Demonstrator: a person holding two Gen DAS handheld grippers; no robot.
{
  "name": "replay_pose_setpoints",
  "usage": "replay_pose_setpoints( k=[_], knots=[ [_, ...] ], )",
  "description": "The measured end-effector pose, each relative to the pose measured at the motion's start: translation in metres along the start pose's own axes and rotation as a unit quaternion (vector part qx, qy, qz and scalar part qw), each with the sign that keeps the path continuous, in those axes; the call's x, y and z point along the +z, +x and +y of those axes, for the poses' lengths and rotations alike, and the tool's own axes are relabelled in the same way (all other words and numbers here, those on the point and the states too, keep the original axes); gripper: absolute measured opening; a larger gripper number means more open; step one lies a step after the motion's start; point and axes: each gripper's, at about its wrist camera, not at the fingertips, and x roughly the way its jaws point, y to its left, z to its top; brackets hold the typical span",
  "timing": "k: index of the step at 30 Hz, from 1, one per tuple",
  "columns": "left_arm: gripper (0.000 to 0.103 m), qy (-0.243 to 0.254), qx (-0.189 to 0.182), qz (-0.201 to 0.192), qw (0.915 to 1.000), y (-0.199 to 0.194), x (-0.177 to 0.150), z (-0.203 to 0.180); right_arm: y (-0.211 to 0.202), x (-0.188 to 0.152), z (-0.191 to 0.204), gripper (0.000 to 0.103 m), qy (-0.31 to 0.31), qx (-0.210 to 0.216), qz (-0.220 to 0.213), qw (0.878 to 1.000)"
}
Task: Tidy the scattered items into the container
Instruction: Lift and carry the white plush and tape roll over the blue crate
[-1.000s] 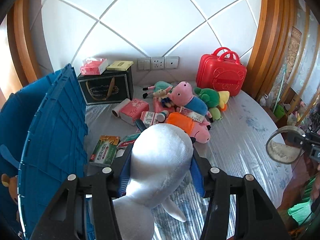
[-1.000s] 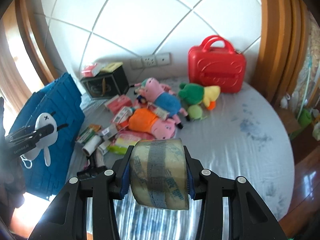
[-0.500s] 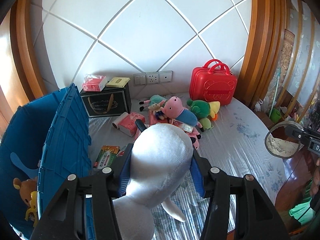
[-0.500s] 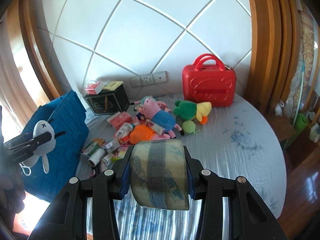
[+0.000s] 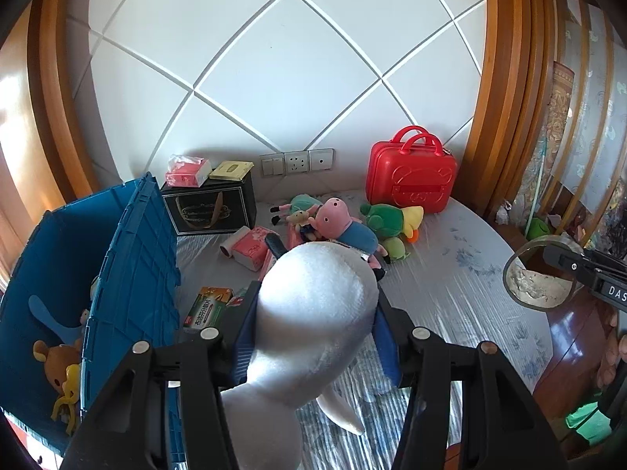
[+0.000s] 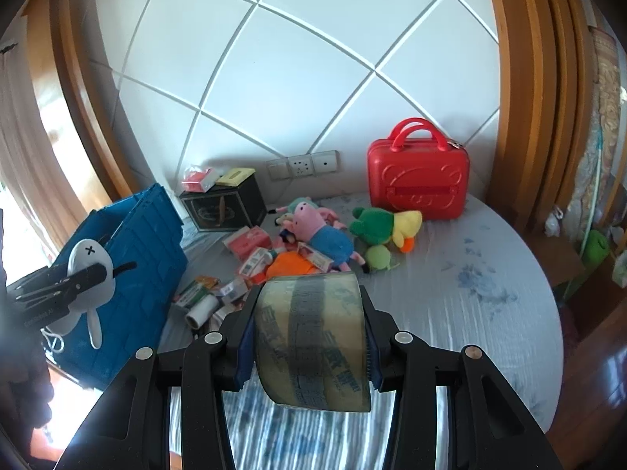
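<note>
Our left gripper [image 5: 313, 337] pinches the white plush [image 5: 313, 305]; right gripper [image 6: 309, 337] clamps the tape roll [image 6: 313, 337], print unreadable. Right gripper body in left view reads "DAS".

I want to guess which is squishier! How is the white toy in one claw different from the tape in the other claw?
The white plush toy is fuzzy, rounded and plain white; the roll of tape is smooth, shiny and see-through brownish with printed writing. The toy has floppy parts hanging down; the tape is a stiff ring with a hollow middle. The toy sits in the left claw, the tape in the right claw. Both are squeezed between two fingers, lifted off the bed.
</note>
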Motion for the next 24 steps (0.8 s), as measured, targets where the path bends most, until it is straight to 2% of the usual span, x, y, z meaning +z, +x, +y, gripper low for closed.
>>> replay_pose_setpoints(
  k=[10,18,24],
  knots=[
    [0.051,0.001,0.011,-0.009,0.9999,-0.015,-0.003,0.011,0.013,-0.007,0.012,0.043,-0.002,0.02,0.011,1.0],
    [0.051,0.011,-0.002,-0.027,0.9996,-0.028,-0.003,0.038,0.014,-0.001,0.048,0.043,-0.008,0.017,-0.004,1.0],
    [0.051,0.01,-0.008,-0.037,0.9992,-0.04,0.001,0.077,0.014,-0.003,0.088,0.043,-0.01,0.016,-0.004,1.0]
  ],
)
